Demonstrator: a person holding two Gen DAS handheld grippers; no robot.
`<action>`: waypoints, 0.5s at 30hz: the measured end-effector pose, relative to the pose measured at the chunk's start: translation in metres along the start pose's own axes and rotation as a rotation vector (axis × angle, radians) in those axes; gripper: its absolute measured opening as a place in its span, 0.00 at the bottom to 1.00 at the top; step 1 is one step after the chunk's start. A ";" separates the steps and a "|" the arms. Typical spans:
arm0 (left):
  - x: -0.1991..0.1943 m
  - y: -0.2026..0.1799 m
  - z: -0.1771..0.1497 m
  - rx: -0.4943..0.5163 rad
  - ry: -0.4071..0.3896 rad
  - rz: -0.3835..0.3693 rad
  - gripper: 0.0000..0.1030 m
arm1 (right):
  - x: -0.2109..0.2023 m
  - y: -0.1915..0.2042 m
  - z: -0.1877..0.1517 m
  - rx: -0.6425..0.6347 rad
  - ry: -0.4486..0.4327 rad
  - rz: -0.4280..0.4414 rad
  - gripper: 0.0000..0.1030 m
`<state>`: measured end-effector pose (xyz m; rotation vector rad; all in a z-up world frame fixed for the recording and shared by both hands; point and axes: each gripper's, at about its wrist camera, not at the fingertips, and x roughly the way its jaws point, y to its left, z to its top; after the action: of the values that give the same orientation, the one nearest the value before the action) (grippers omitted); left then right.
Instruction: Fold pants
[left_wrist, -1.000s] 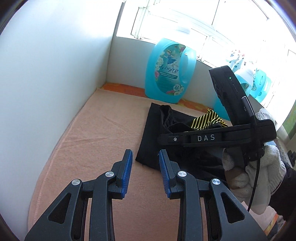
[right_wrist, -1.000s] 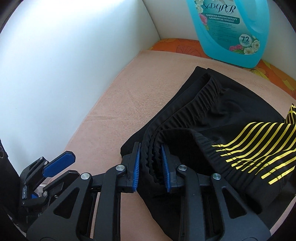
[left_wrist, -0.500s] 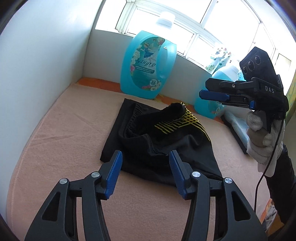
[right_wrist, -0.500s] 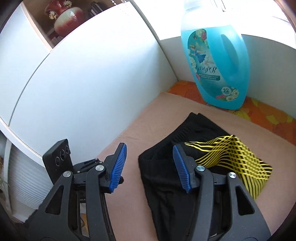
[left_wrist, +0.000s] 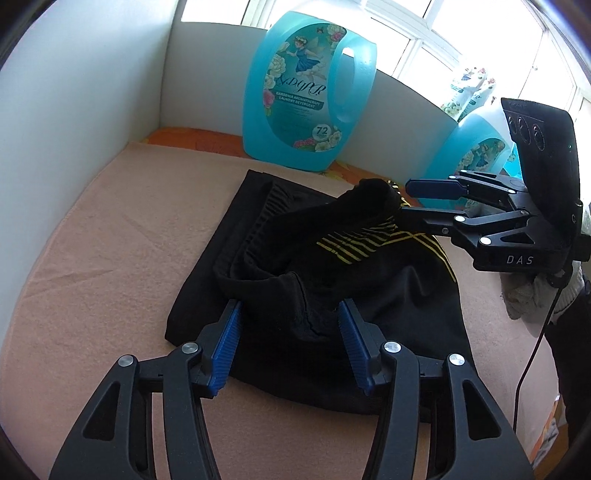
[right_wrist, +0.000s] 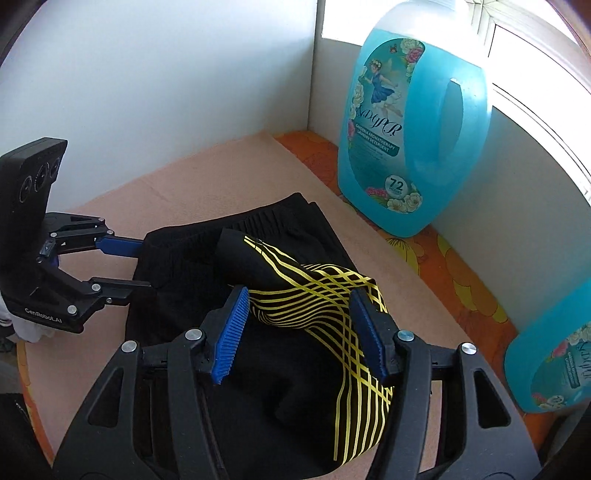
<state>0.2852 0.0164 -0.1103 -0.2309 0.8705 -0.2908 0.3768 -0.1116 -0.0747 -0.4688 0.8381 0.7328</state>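
The black pants (left_wrist: 295, 273) with yellow stripes lie bunched on a peach towel (left_wrist: 122, 229); the striped part (right_wrist: 314, 295) is heaped on top. My left gripper (left_wrist: 290, 343) is open, its blue pads either side of a raised black fold at the near edge. It also shows in the right wrist view (right_wrist: 142, 264), open at the waistband side. My right gripper (right_wrist: 299, 332) is open over the striped fold. In the left wrist view my right gripper (left_wrist: 404, 201) is open at the far right of the heap.
A large blue detergent jug (left_wrist: 306, 96) stands at the back against the white wall (left_wrist: 74, 92). A second blue jug (left_wrist: 472, 155) stands to the right. An orange floral cloth (right_wrist: 443, 258) borders the towel by the window wall.
My right gripper let go of the waistband, opened, lifted away and came back low over the striped fold. My left gripper opened wider and moved forward onto the pants' near edge.
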 end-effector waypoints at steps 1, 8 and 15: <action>0.001 0.002 0.000 -0.016 -0.013 0.015 0.51 | 0.007 0.000 0.004 -0.007 0.001 -0.004 0.58; 0.001 0.006 -0.006 -0.026 -0.054 0.089 0.30 | 0.051 -0.014 0.026 0.081 -0.013 0.012 0.58; -0.012 0.022 -0.017 -0.078 -0.081 0.089 0.25 | 0.086 -0.026 0.036 0.171 0.000 0.015 0.57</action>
<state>0.2682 0.0397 -0.1191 -0.2745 0.8101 -0.1638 0.4532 -0.0721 -0.1196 -0.3096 0.8963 0.6687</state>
